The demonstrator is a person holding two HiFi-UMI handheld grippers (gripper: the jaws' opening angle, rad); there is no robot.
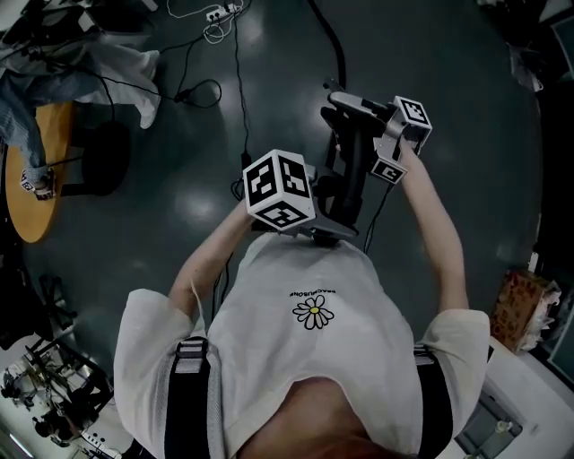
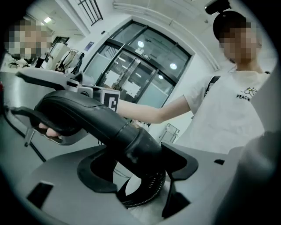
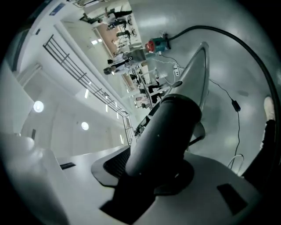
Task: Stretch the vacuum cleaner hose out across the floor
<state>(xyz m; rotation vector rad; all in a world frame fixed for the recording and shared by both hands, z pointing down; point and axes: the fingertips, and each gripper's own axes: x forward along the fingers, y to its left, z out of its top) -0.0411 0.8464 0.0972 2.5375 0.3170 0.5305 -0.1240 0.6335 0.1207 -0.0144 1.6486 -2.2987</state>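
Fingers [image 2: 183,161] of the left gripper [image 2: 137,169] close on the vacuum cleaner hose [image 2: 131,140] at its black cuff, just above the ribbed part; the right gripper [image 3: 147,169] clamps its curved handle end [image 3: 164,127]. Both hold it in the air before the person's chest [image 1: 314,296], over the floor [image 1: 448,81]

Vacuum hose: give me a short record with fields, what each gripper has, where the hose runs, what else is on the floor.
Left gripper: shut on the black cuff where the ribbed hose begins
Right gripper: shut on the handle further along
Hose run: arcs over the floor to a red machine
Also on floor: thin cable, white power strip
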